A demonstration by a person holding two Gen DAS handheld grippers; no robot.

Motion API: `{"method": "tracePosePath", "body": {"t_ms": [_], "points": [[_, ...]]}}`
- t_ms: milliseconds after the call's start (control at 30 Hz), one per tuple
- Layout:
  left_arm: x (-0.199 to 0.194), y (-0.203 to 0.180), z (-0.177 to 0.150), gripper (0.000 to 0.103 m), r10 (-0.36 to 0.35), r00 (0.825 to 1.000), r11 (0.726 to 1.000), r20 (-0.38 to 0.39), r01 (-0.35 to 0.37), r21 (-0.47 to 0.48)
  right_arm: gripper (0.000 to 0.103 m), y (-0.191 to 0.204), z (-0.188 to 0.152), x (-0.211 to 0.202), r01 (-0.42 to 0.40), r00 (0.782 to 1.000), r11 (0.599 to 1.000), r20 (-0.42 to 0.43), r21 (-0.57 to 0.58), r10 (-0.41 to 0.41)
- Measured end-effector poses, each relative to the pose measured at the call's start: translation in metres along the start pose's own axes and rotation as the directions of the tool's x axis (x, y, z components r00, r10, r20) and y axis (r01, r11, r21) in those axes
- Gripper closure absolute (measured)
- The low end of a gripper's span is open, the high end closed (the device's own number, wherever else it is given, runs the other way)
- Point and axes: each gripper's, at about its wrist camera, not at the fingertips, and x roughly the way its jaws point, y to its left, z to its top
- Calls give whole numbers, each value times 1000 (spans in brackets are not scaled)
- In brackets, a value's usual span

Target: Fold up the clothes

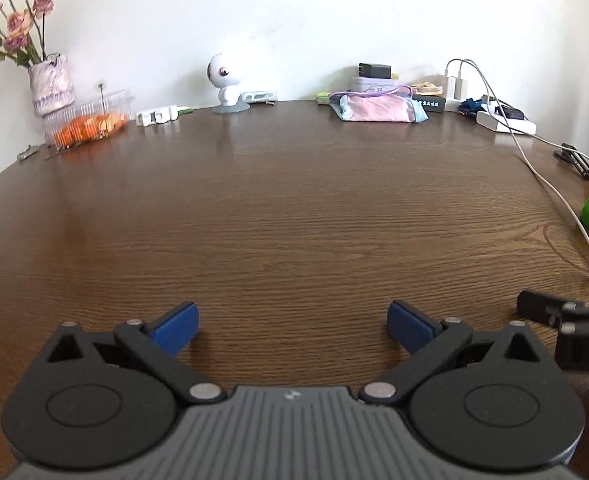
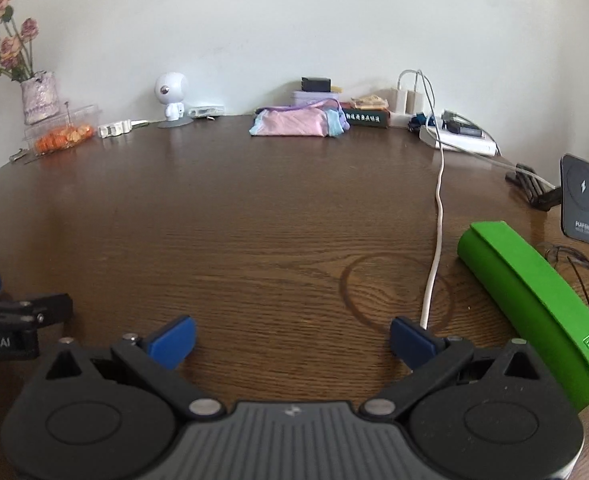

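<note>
A dark brown wood-grain table (image 2: 254,208) carries clutter along the white wall. A pale textured vase of dried pink roses (image 1: 50,84) stands beside a clear plastic box of orange pieces (image 1: 88,122). A small white round-headed figurine (image 1: 224,84) stands mid-edge. A white cable (image 2: 438,216) runs beside a bright green rectangular case (image 2: 534,308).

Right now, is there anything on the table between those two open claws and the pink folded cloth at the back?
Nothing: in both wrist views only bare table lies between the left gripper, the right gripper and the pink folded clothes.
</note>
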Motion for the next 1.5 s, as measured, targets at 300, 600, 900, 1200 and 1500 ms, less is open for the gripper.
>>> {"method": "tracePosePath", "body": {"t_ms": [300,600,900,1200,1500], "points": [[15,-11,14,0,-23,999,1000,-31,23,12,0,4,15,13,-23,999,1000,-40,13,24],[13,-11,12,1,-19,1000,1000,-23,19,14,0,5,17,14,-27,999,1000,-41,10,28],[14,-12,12,1,-22,999,1000,-24,23,13,0,4,17,13,-30,999,1000,-42,9,30],[15,-10,13,1,-35,999,999,-25,35,20,0,4,17,13,-29,999,1000,-42,11,30],[15,-12,12,1,-30,999,999,-23,31,20,0,5,17,13,-27,999,1000,-42,12,28]]}}
